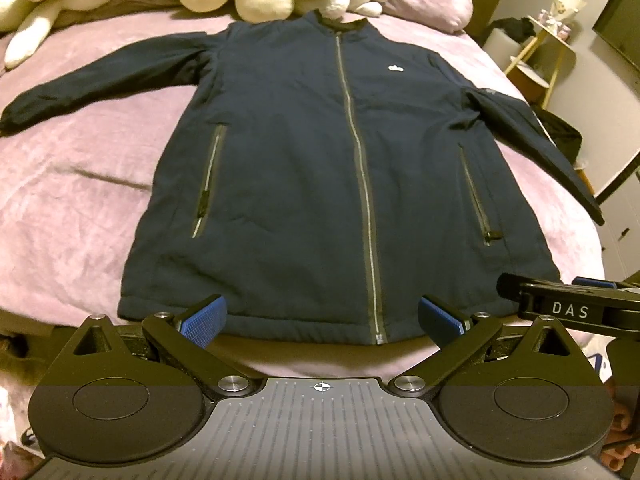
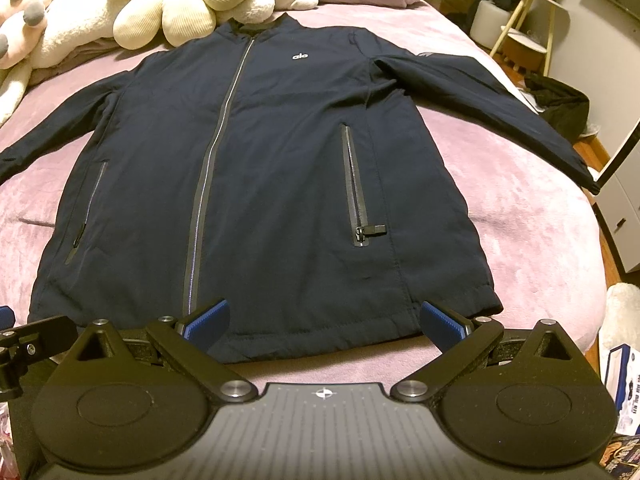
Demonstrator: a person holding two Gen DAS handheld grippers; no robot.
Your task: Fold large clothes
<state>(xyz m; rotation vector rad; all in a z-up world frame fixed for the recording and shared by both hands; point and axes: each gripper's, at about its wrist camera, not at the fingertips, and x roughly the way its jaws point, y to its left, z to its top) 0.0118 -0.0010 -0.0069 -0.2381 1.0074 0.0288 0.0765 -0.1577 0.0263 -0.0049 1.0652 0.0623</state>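
Left wrist view: navy jacket (image 1: pixel 304 168) lies flat, zipped, sleeves spread.

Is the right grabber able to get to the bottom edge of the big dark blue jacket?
Probably yes. The right gripper is open, and the dark navy zip-up jacket's bottom hem lies flat on the lilac blanket right between its blue fingertips, with nothing in between.

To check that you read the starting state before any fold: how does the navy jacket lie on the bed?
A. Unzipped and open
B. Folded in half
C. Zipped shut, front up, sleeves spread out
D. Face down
C: the jacket lies front up on the bed, its centre zip closed from hem to collar and both sleeves out sideways.
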